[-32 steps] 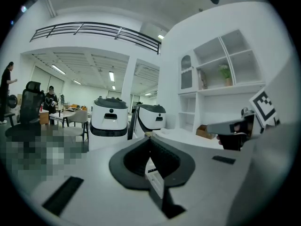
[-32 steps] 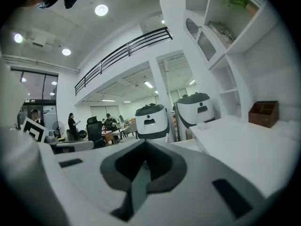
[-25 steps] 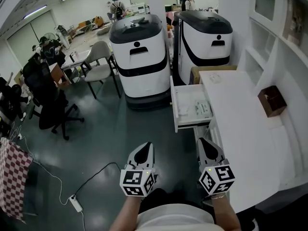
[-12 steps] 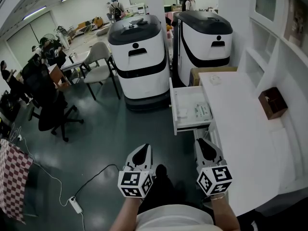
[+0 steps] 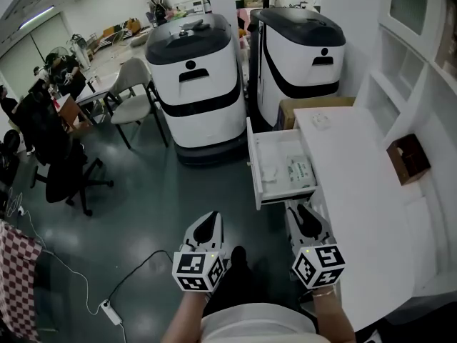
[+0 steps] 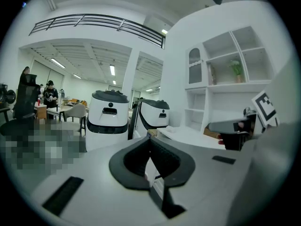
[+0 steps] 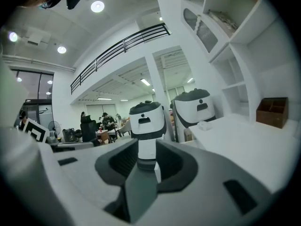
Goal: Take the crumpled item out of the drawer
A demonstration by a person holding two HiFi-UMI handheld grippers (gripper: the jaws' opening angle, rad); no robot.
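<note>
Step in hand: the approach. The drawer [image 5: 251, 166] stands pulled out from the white counter [image 5: 357, 213], on the far side of both grippers. Nothing has been reached yet.

Crumpled item [image 5: 270, 170]: pale, lying in the drawer's left half, just beside a flat packet [image 5: 300, 168] with green print to its right. (In the head view it is small and washed out, and its edges are hard to trace.)

Right gripper [image 5: 308, 219]: just short of the drawer's near end, pointing toward it. Its jaws are parted and have just been opening. Nothing is between them; only a far machine shows through the gap.

Left gripper [image 5: 208, 224]: over the floor, left of the drawer and apart from it. Its jaw tips are together and it holds nothing.

Next move, as I judge it: take the right gripper forward and down over the drawer's near wall into the left half. Close on the crumpled item alone, not the packet, then lift it clear of the walls. It looks soft, so it should pinch easily.

Count:
- Grippers: two.
- Drawer: one, open.
- Things in the drawer: two, as far as I can make out.
- Big white-and-black machines [image 5: 194, 84]: two, side by side beyond the drawer.
- Brown box [image 5: 408, 159]: one, at the counter's right.
- Grey chair [image 5: 136, 95]: one, far left.
</note>
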